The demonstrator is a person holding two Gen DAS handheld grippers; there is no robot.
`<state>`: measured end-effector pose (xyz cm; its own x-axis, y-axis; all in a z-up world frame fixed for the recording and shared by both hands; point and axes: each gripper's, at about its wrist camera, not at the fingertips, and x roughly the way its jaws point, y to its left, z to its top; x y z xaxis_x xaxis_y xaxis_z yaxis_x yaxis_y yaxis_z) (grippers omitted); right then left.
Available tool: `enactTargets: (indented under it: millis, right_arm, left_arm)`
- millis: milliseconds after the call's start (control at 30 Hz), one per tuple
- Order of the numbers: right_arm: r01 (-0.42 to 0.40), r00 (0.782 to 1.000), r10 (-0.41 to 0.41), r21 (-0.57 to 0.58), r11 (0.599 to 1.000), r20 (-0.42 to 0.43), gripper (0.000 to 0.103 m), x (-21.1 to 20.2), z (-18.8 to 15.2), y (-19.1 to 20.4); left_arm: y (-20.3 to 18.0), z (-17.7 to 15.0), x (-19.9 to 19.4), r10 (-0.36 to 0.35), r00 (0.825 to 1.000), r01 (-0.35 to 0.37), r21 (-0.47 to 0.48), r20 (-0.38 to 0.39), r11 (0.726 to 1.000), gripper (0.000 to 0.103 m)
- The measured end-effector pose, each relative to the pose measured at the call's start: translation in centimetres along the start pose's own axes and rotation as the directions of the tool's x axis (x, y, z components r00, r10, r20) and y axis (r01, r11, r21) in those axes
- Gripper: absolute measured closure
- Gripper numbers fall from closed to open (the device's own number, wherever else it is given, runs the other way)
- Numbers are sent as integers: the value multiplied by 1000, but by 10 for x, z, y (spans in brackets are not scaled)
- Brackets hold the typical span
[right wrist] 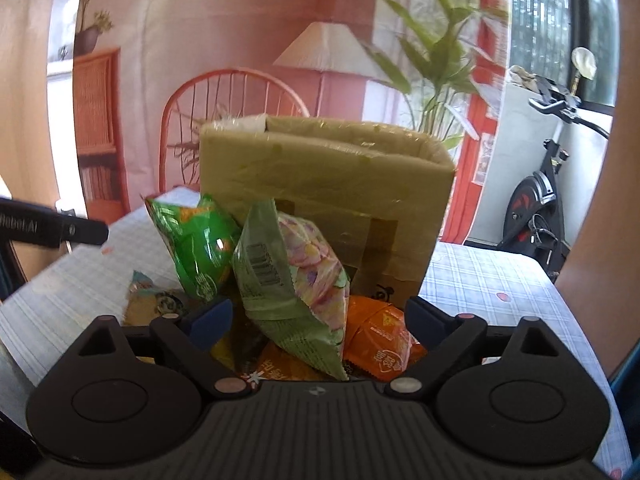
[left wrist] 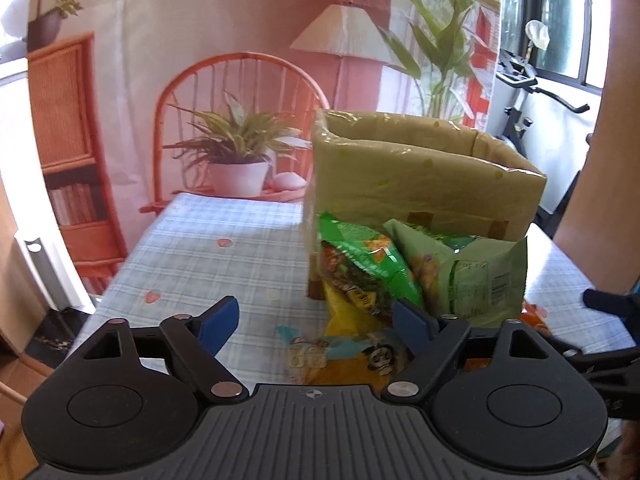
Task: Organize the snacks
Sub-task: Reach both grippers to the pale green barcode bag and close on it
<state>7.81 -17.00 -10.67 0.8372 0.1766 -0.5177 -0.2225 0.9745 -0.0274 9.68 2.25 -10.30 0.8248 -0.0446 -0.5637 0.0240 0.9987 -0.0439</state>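
A pile of snack bags leans against the front of a tape-wrapped cardboard box [left wrist: 420, 176] on the checked tablecloth. In the left wrist view a bright green bag [left wrist: 360, 264] and a pale green bag [left wrist: 472, 276] stand over a yellow bag [left wrist: 352, 320]. My left gripper [left wrist: 316, 322] is open, its right finger beside the yellow bag and nothing pressed between the pads. In the right wrist view the pale green bag [right wrist: 296, 288] stands between the fingers of my open right gripper [right wrist: 318, 318], with an orange bag [right wrist: 380, 344] below it. The pads do not press on it.
The box [right wrist: 328, 184] is open at the top. A printed backdrop with a chair and plants hangs behind the table. An exercise bike [right wrist: 536, 208] stands at the right by the window. The tablecloth [left wrist: 208, 248] stretches to the left of the pile.
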Motion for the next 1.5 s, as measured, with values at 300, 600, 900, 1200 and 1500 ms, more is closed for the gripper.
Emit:
enactTargets:
  millis: [300, 600, 900, 1200, 1500]
  right_arm:
    - [-52, 998, 51, -34, 998, -39, 18, 38, -5, -6]
    - [-105, 992, 103, -29, 994, -71, 18, 65, -6, -11]
    - [-146, 986, 144, -11, 989, -88, 19, 78, -5, -15]
    - [-170, 984, 173, 61, 984, -51, 30, 72, 8, -37]
    - [-112, 992, 121, 169, 979, -42, 54, 68, 23, -70]
  left_arm:
    - [-16, 11, 17, -76, 997, 76, 27, -7, 997, 34]
    - [-29, 30, 40, -191, 981, 192, 12, -22, 981, 34]
    - [-57, 36, 52, -288, 957, 289, 82, -26, 954, 25]
    - [-56, 47, 76, -321, 945, 323, 29, -62, 946, 25]
    - [-60, 45, 88, -422, 903, 425, 26, -81, 905, 26]
